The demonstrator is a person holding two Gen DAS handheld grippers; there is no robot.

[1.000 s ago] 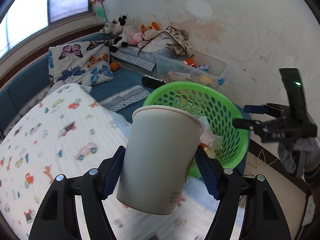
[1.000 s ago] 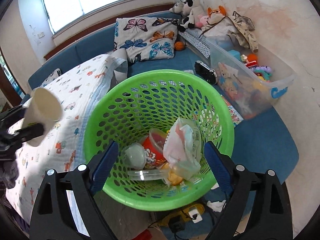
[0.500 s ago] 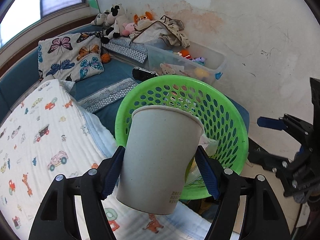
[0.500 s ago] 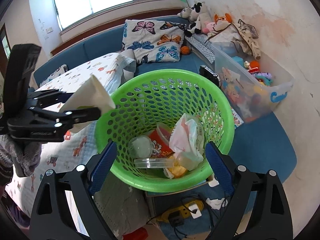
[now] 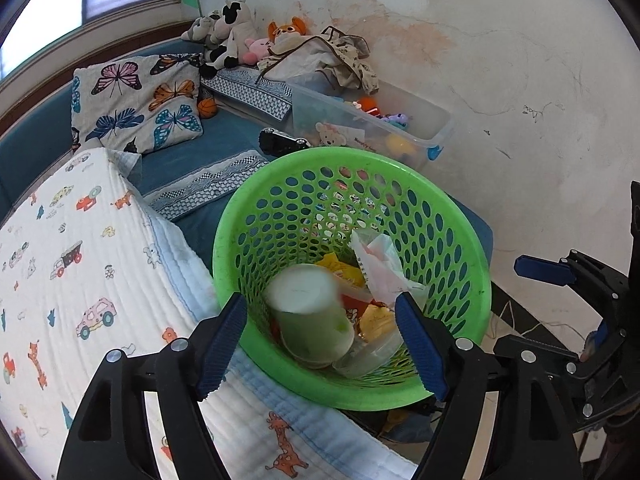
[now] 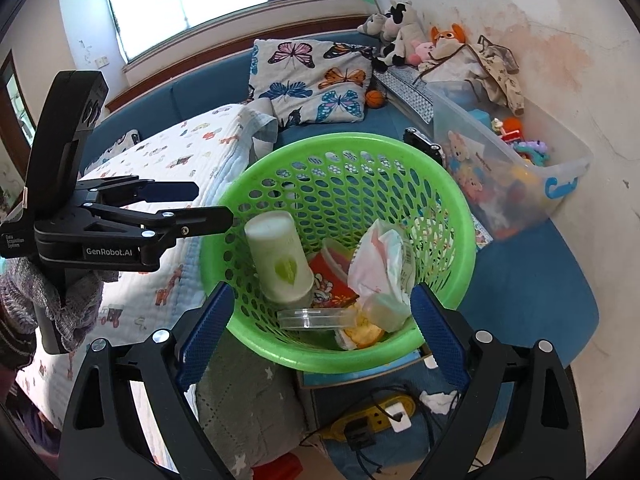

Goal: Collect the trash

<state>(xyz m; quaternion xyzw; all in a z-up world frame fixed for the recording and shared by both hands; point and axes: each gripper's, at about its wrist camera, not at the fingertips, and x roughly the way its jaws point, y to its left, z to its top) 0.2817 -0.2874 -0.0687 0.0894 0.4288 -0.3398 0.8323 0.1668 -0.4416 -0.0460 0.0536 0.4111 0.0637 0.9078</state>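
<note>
Left wrist view: the left gripper point(image 5: 320, 348), lower centre, is standing spread and empty, having just let go of the paper cup point(image 5: 310, 316), which is lying blurred inside the green basket point(image 5: 460, 240).
Right wrist view: the right gripper point(image 6: 316, 330), along the bottom edge, is hanging spread with nothing between its fingers; the cup point(image 6: 280, 258) is leaning on the trash at centre frame.
Change: held half a second earlier, the cup is now binned.
Meaning: one item is collected; both grippers are free for the next.
</note>
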